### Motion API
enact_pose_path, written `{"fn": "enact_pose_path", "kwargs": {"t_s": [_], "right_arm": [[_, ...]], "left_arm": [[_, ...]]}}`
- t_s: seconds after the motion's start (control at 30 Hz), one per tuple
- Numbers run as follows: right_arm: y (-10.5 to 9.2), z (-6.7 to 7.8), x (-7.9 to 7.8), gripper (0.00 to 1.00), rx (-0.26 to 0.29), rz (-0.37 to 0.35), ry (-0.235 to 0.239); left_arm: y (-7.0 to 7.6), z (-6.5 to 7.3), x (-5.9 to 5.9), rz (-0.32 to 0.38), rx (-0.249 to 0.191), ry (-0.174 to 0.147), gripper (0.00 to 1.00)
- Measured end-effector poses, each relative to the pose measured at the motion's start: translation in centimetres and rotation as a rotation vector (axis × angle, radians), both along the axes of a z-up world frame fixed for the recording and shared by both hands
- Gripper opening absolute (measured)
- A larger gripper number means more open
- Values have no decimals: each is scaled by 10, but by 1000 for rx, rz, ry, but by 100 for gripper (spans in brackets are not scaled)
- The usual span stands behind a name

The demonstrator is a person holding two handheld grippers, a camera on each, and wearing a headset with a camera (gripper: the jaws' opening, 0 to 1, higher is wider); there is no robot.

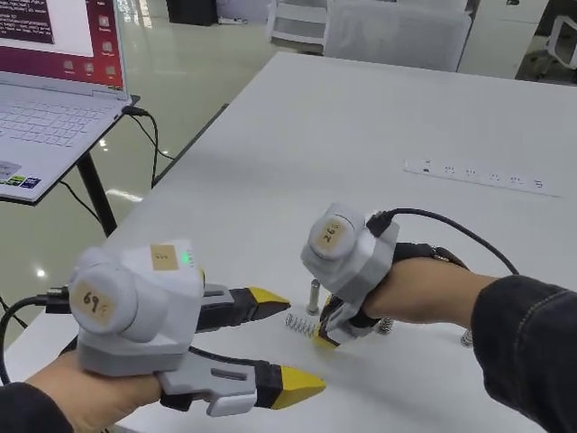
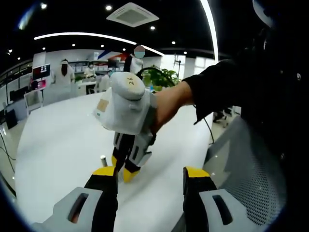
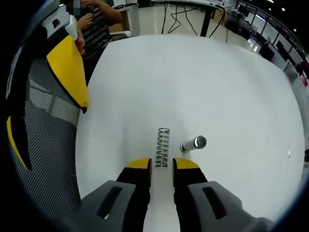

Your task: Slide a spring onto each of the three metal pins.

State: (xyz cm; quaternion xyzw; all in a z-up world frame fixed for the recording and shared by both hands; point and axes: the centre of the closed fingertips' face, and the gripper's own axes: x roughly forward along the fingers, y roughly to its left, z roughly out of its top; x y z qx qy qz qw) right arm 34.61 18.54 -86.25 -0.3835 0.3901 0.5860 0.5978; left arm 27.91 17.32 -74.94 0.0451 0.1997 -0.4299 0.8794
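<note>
Spring (image 3: 163,147) flat beside upright pin (image 3: 194,143), before right hand-held gripper (image 3: 162,164), jaws slightly apart; left hand-held gripper (image 2: 149,171) wide apart.

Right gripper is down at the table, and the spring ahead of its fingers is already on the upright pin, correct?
No. The spring lies flat on the table beside the upright pin, which is bare, as the right gripper view shows. The right gripper is down at the table, the spring just ahead of its fingers.
</note>
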Motion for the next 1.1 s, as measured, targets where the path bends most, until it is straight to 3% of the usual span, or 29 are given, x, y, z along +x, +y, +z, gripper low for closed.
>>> {"fn": "enact_pose_path", "kwargs": {"t_s": [0.13,0.37,0.63,1.1], "right_arm": [[-2,-5,1,12,-19,0,-12],[0,-1,2,7,-12,17,-28],[0,21,-4,7,19,46,-33],[-34,61,-28,7,27,59,-5]], "left_arm": [[0,0,0,0,0,0,48],[1,0,0,4,4,0,48],[-1,-1,0,-4,7,1,47],[-10,3,-3,-59,28,-14,45]]}}
